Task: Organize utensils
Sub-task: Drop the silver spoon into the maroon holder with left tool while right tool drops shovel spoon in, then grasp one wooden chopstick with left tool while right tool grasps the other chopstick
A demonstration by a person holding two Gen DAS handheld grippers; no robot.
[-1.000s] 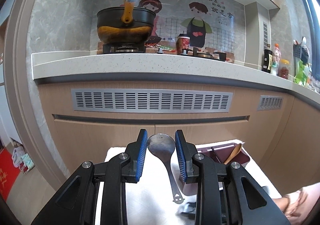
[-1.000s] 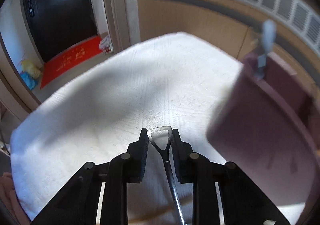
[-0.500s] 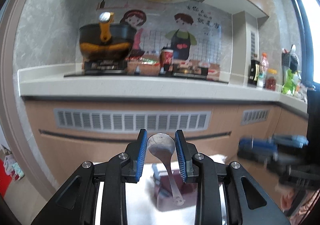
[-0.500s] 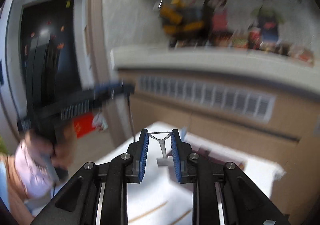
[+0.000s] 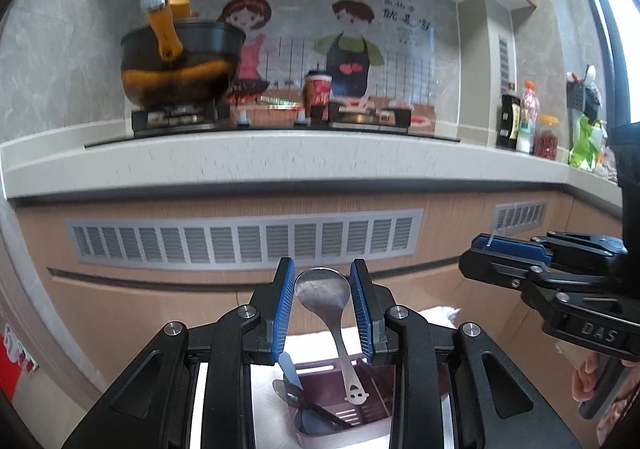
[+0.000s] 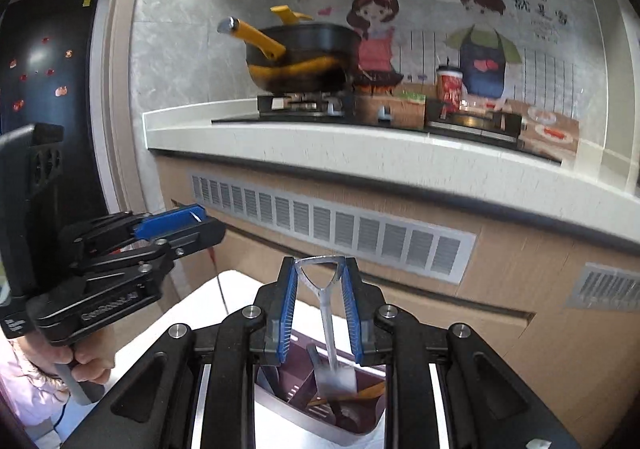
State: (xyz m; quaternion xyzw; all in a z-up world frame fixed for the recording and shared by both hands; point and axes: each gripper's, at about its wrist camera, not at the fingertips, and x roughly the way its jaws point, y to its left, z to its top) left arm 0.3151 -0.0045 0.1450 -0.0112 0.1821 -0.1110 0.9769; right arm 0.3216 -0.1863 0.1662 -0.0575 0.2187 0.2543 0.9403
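My left gripper (image 5: 322,303) is shut on the bowl of a steel spoon (image 5: 325,295); the handle hangs down over a maroon utensil holder (image 5: 352,415) on a white cloth. My right gripper (image 6: 319,301) is shut on the triangular handle end of a steel spatula (image 6: 323,313), whose blade hangs over the same holder (image 6: 316,405). The holder has several utensils inside. The right gripper also shows at the right of the left wrist view (image 5: 508,261), and the left gripper at the left of the right wrist view (image 6: 176,227).
The white-cloth table (image 6: 200,309) stands in front of a kitchen counter (image 5: 280,161) with vented wooden cabinets. A black and yellow pot (image 5: 176,61) sits on the stove. Bottles (image 5: 528,121) stand at the counter's right. A dark fridge (image 6: 44,89) is at the left.
Both grippers have lifted their utensils off the table and tipped upright. They now hold them hanging above the holder, facing the counter.
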